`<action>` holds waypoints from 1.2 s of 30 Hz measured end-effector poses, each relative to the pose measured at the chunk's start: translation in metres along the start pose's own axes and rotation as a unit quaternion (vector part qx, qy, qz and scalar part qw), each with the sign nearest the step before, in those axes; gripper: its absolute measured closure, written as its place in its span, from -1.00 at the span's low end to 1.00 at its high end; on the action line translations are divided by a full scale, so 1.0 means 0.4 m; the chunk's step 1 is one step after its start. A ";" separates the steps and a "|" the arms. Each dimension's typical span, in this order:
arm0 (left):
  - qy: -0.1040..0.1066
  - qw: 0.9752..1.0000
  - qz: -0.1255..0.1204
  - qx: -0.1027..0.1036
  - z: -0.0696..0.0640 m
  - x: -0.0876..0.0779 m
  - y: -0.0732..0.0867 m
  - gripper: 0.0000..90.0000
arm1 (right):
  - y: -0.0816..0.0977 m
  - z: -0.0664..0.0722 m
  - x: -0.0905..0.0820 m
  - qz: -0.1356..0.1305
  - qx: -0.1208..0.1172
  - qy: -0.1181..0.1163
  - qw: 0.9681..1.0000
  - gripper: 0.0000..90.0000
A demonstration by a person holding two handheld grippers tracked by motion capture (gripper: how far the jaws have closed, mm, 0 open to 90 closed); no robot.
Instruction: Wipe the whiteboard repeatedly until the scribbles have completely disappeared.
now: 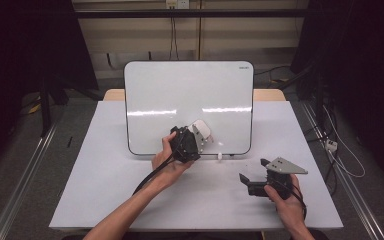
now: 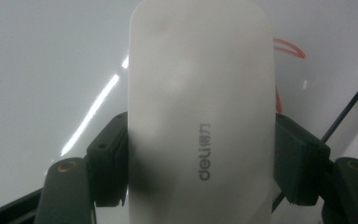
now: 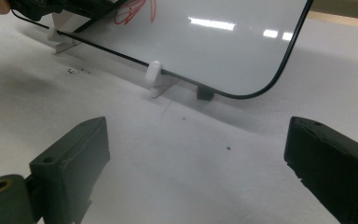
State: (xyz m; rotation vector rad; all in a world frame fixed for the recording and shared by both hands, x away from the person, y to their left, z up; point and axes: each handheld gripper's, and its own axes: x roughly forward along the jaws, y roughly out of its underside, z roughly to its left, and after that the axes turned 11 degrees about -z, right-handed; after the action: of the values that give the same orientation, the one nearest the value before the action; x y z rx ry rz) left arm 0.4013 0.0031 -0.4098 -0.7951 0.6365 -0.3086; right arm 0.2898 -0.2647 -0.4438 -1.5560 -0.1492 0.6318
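Observation:
A whiteboard (image 1: 189, 100) with a black rim stands propped on the white table (image 1: 105, 175). My left gripper (image 1: 196, 136) is shut on a white eraser (image 1: 201, 131), held against the board's lower middle. In the left gripper view the eraser (image 2: 200, 116) sits between both black jaws, and red marker lines (image 2: 289, 46) show on the board behind it. The red marks (image 3: 133, 11) also show in the right gripper view on the whiteboard (image 3: 214, 42). My right gripper (image 1: 252, 172) is open near the table's front right, with nothing between its fingers (image 3: 74, 154).
White clip feet (image 3: 154, 77) and a small black foot (image 3: 205, 93) hold up the board's lower edge. A small white foot (image 1: 220, 156) sits on the table below the board. Dark floor, rails and cables surround the table.

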 end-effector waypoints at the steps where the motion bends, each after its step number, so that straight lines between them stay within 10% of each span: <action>1: 0.000 1.000 -0.002 -0.003 0.002 0.000 0.000 -0.32 | 0.000 -0.001 -0.001 0.000 0.000 0.001 1.000 -0.85; 18: -0.023 0.999 -0.006 -0.038 0.106 -0.027 0.021 -0.31 | 0.001 -0.003 -0.003 0.000 0.003 0.002 1.000 -0.86; 36: -0.023 0.999 0.002 -0.033 0.039 -0.023 0.032 -0.32 | 0.001 0.003 0.001 0.001 0.000 0.002 1.000 -0.86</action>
State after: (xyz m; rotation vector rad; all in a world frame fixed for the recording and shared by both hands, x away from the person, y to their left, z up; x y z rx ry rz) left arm 0.4044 0.0251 -0.4072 -0.8622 0.6064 -0.2660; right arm 0.2894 -0.2637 -0.4441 -1.5571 -0.1435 0.6304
